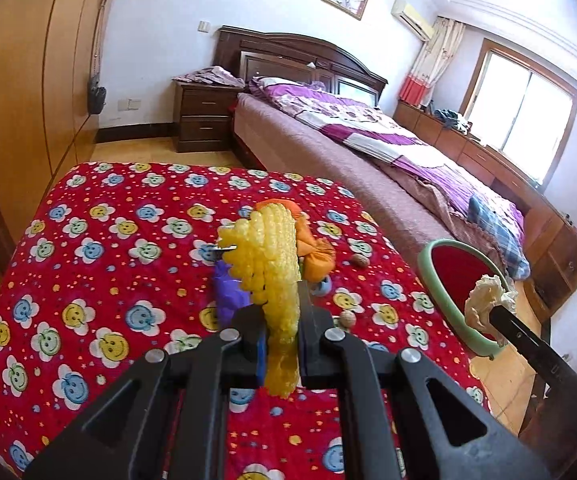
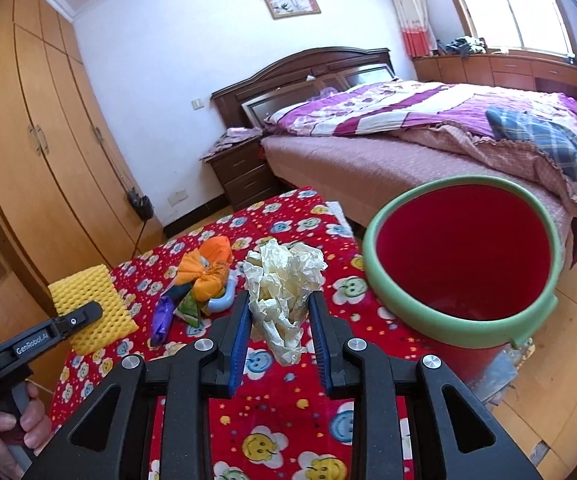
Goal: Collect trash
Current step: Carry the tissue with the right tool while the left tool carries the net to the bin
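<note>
We see the left gripper clamped on yellow foam fruit netting at frame centre | right gripper pinching crumpled cream paper, red green-rimmed bin to its right | handle reads "GenRobot.AI"

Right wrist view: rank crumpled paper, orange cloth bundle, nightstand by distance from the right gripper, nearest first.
1. Crumpled paper: clamped in the right gripper.
2. Orange cloth bundle: on the red smiley cloth, ahead and to the left.
3. Nightstand: far back, beside the bed's headboard.

Both claws, left claw and right claw, are clamped, pointing slightly downward.
</note>
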The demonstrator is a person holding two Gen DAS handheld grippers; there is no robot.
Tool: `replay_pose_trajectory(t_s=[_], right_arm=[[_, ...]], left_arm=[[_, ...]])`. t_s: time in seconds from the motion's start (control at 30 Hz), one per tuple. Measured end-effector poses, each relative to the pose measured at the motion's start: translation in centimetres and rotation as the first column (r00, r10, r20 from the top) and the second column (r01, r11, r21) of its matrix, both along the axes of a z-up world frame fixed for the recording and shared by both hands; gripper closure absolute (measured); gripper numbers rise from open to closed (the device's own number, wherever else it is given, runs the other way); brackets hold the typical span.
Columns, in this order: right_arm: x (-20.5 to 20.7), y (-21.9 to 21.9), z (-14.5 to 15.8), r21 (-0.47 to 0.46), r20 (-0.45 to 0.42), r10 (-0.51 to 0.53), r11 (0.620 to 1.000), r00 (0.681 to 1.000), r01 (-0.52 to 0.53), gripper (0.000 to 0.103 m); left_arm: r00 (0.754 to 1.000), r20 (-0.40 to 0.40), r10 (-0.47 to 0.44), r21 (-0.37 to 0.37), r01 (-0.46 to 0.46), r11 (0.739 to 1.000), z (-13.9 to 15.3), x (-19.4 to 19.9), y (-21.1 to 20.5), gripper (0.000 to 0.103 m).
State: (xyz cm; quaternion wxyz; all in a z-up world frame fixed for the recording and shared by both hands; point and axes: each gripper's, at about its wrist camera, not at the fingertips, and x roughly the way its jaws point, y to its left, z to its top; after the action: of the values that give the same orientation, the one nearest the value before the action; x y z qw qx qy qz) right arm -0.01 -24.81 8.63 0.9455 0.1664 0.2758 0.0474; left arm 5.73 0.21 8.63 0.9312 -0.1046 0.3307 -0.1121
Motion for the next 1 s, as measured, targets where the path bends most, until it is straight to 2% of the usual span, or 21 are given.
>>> replay_pose_trajectory(t_s=[0.23,0.57,0.83,1.0], right_arm=[[-1.1,-2.0,0.2,0.000,0.007,-0.049,0.999,0.999,0.049,0.074],[-2.0,-5.1,-0.2,0.010,0.016,-0.121,0.993,0.992,0.121,0.074],[-2.0,-8.1,-0.9,0.016,0.014,-0.195,0.981,0.981,0.194,0.074],[-1.9,-10.6,-1.9,0.022,-0.001,-0.253,0.967,0.968,0.253,0.074]], left_arm=[[0.999,0.001,-0.049,0.001,0.049,0.999,0.4,0.1,-1.9,0.093],[0.989,-0.026,-0.147,0.019,0.147,0.989,0.5,1.9,-7.2,0.093],[0.967,-0.019,-0.253,0.044,0.254,0.966,0.7,3.3,-12.5,0.093],[0.942,-0.008,-0.334,0.055,0.334,0.941,0.7,3.8,-16.3,0.093]])
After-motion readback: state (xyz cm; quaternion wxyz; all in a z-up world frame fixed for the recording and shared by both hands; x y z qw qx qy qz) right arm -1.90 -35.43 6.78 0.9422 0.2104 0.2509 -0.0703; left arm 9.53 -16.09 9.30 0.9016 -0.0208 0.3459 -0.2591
